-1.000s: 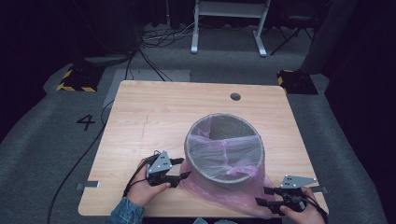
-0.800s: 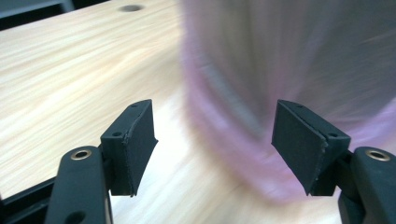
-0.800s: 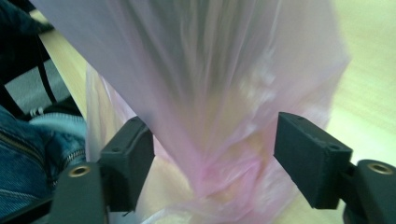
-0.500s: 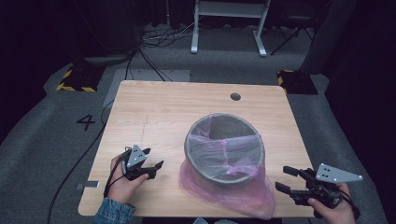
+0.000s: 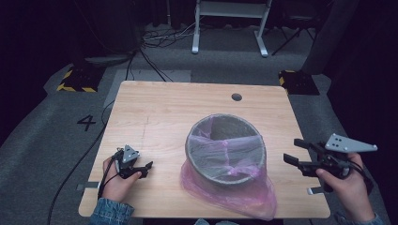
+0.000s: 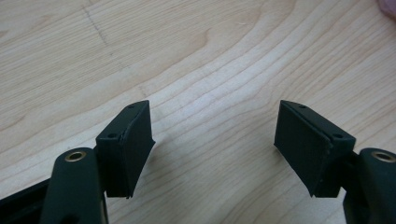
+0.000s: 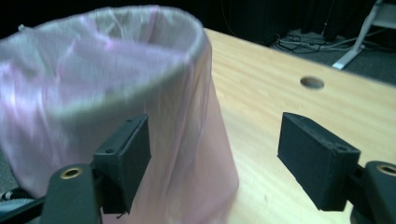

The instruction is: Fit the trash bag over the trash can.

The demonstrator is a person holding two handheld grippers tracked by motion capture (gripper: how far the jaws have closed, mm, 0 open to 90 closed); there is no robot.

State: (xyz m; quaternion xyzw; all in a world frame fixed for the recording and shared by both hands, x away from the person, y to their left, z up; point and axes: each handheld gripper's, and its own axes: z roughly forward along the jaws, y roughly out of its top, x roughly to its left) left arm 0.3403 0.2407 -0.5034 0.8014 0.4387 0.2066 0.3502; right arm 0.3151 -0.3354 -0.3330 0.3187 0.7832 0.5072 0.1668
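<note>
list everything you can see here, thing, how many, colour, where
round grey metal bin: 1, grey, on the table right of centre
thin pink plastic bag: 1, translucent pink, lining the bin, folded over its rim and spread on the table at its near side
light wooden table: 1, pale wood, centre, with a round cable hole near its far edge
yellow-and-black striped floor blocks: 2, on the floor off the far corners
white metal stand: 1, on the floor beyond the table
black cables: several, on the grey floor
left gripper: 1, black, jaws open, low over the near left of the table
right gripper: 1, black, jaws open, right of the bin
</note>
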